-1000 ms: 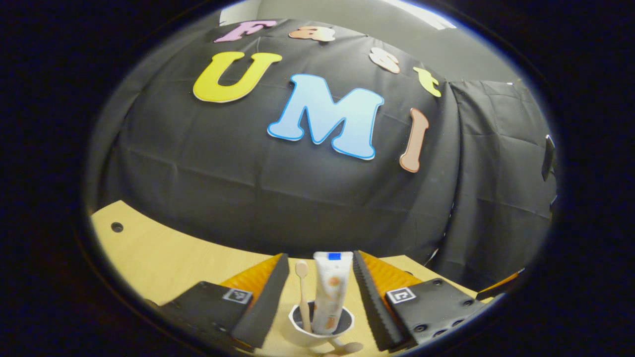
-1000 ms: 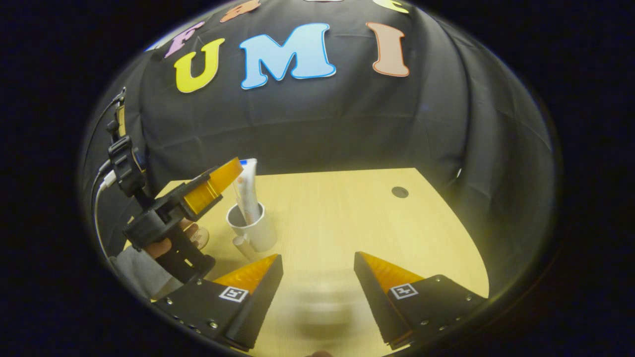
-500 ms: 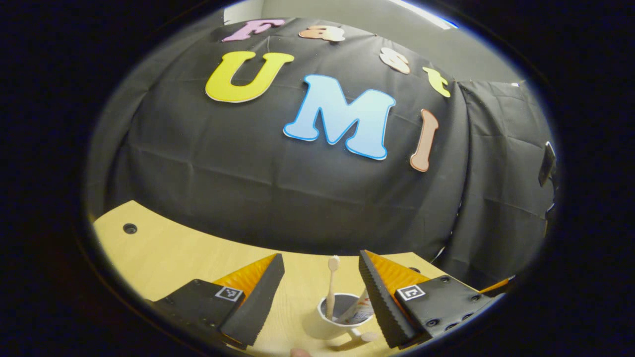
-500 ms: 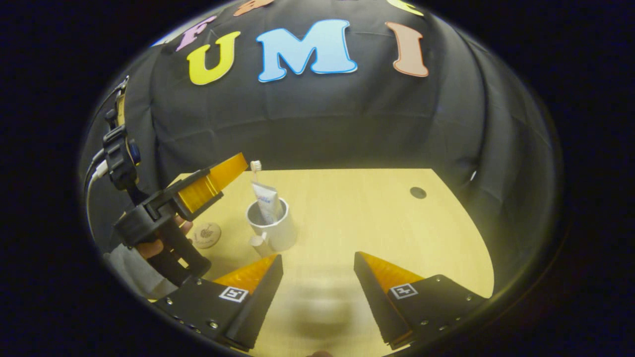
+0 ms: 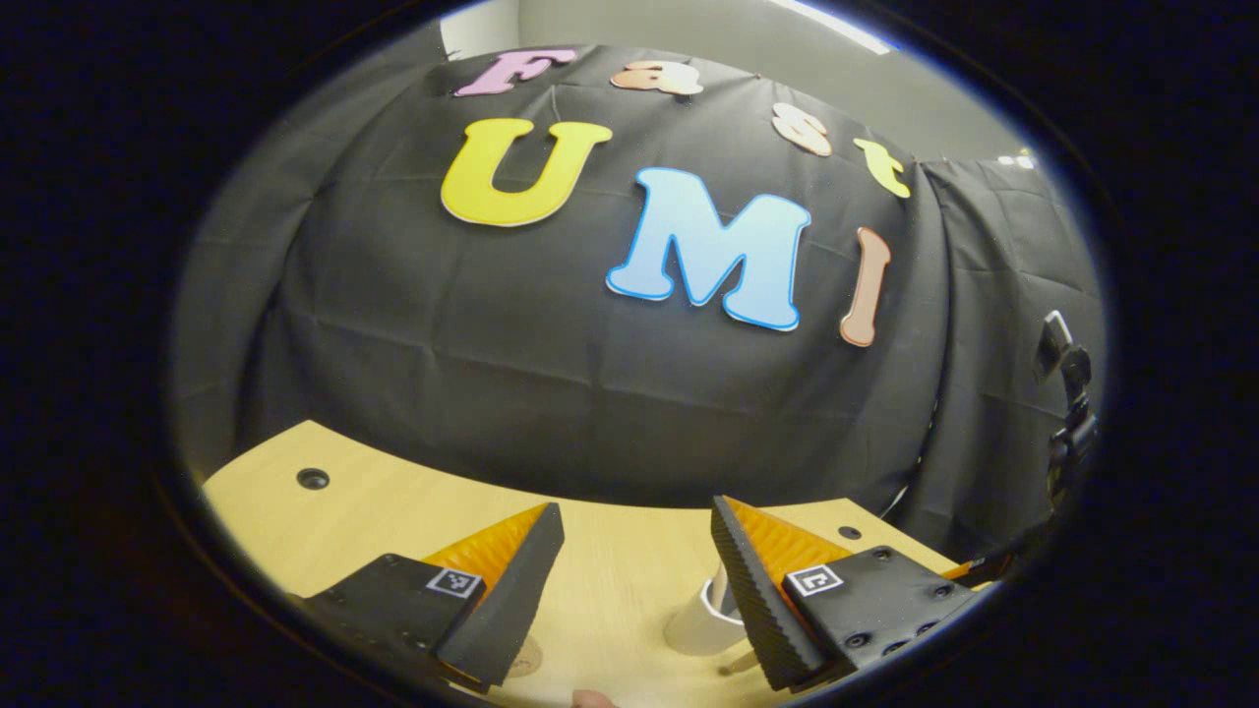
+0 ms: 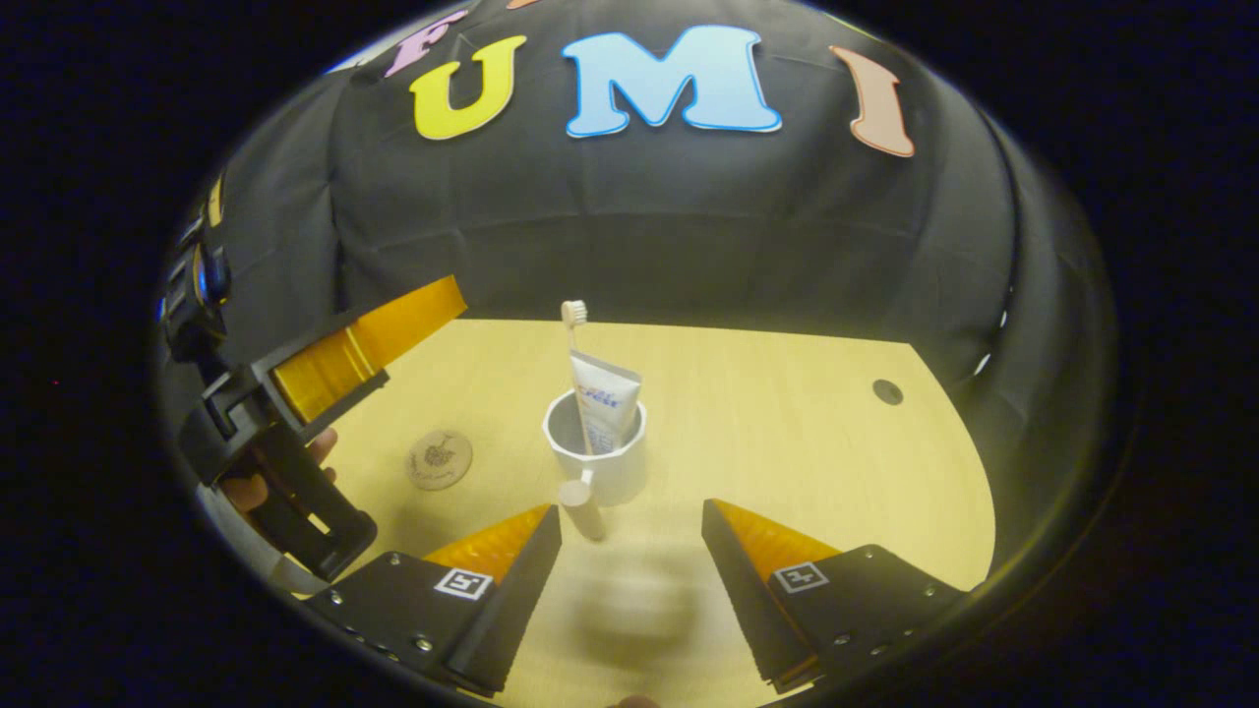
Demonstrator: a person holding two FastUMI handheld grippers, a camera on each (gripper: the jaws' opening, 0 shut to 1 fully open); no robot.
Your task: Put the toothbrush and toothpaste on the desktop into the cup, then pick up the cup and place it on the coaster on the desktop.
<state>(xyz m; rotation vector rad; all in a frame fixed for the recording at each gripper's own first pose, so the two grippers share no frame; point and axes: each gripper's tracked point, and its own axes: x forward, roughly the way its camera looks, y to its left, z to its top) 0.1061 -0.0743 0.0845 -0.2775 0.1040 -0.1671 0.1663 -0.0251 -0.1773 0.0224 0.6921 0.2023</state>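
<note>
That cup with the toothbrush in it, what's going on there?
A person holds a gripper in each hand. The cup already holds the toothbrush and toothpaste and stands on the desktop, beside the coaster, not on it. The left gripper and right gripper are both open, holding nothing.

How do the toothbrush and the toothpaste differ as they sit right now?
The toothbrush is thin and nearly upright, with its head topping the toothpaste. The toothpaste is a wide flat tube that leans toward the rim of the cup. Both stand inside the cup, and neither gripper holds them.
</note>
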